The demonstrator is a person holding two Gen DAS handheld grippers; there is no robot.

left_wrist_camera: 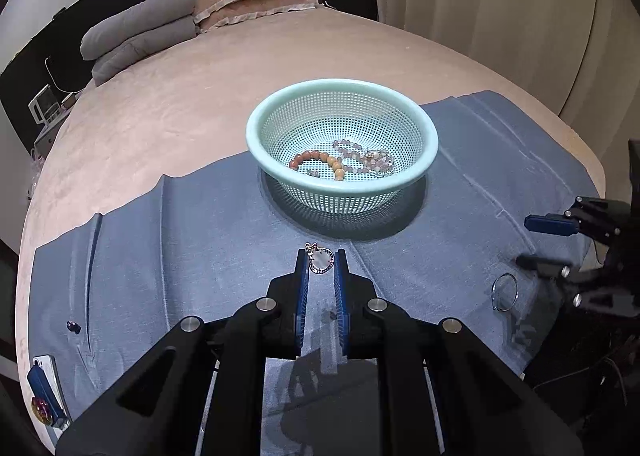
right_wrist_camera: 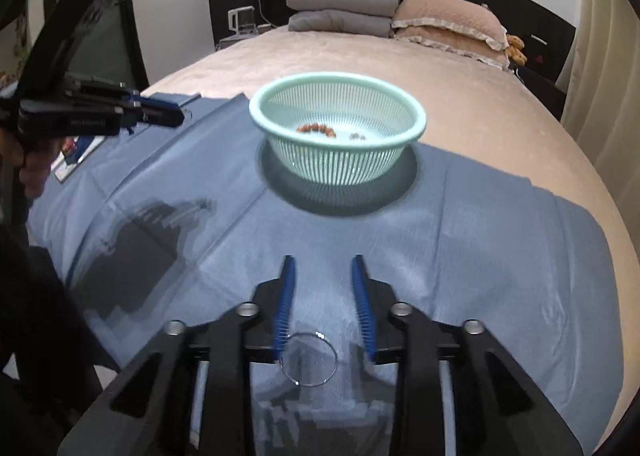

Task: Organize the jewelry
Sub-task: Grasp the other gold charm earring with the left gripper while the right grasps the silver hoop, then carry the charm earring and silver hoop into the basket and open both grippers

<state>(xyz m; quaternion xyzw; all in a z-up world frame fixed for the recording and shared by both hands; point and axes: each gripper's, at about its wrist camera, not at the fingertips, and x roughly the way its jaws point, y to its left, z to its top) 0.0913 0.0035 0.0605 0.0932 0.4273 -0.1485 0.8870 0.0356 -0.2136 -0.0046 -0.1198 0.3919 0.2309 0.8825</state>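
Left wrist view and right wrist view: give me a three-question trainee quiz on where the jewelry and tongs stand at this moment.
1. True or false: the left tongs grip a small ring-shaped charm.
2. Which piece lies on the blue cloth under the open right tongs? A) beaded bracelet B) thin bangle C) earring
3. Fill in: the orange bead bracelet and the pale bead bracelet lie inside the ____.

Key: 1 true. 2 B, the thin bangle. 3 mint green mesh basket.
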